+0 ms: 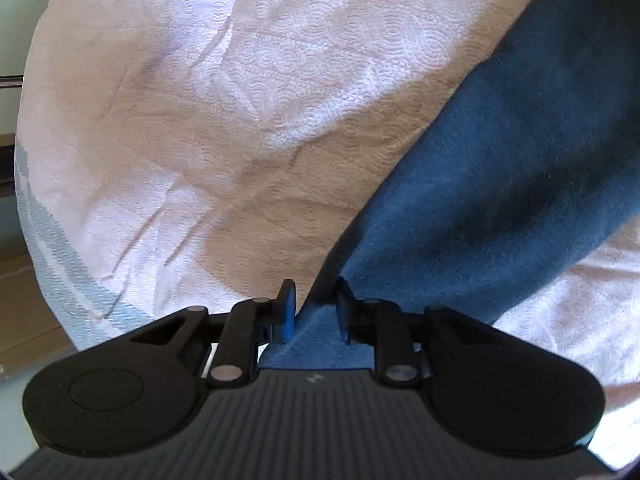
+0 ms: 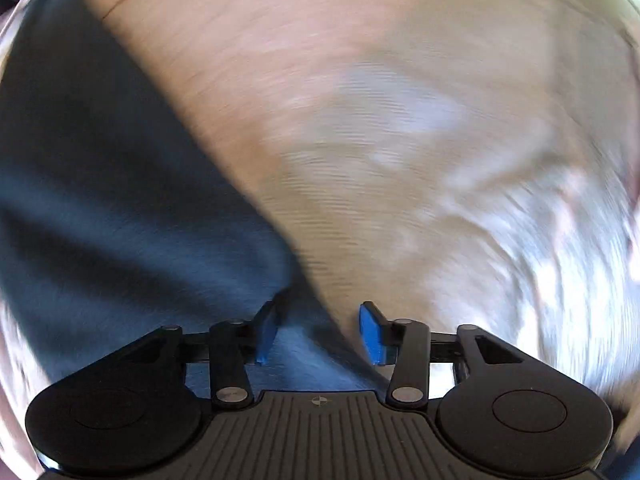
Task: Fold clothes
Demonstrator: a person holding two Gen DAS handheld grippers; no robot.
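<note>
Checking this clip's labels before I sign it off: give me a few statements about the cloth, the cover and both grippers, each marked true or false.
1. The garment is blue. True.
2. It lies on a bare wooden table. False: it lies on a pale quilted cover.
3. The left gripper has blue cloth between its fingers. True.
4. The right gripper is clamped shut. False: its jaws stand apart, with a cloth edge between them.
5. The right wrist view is sharp. False: it is smeared by motion blur.
</note>
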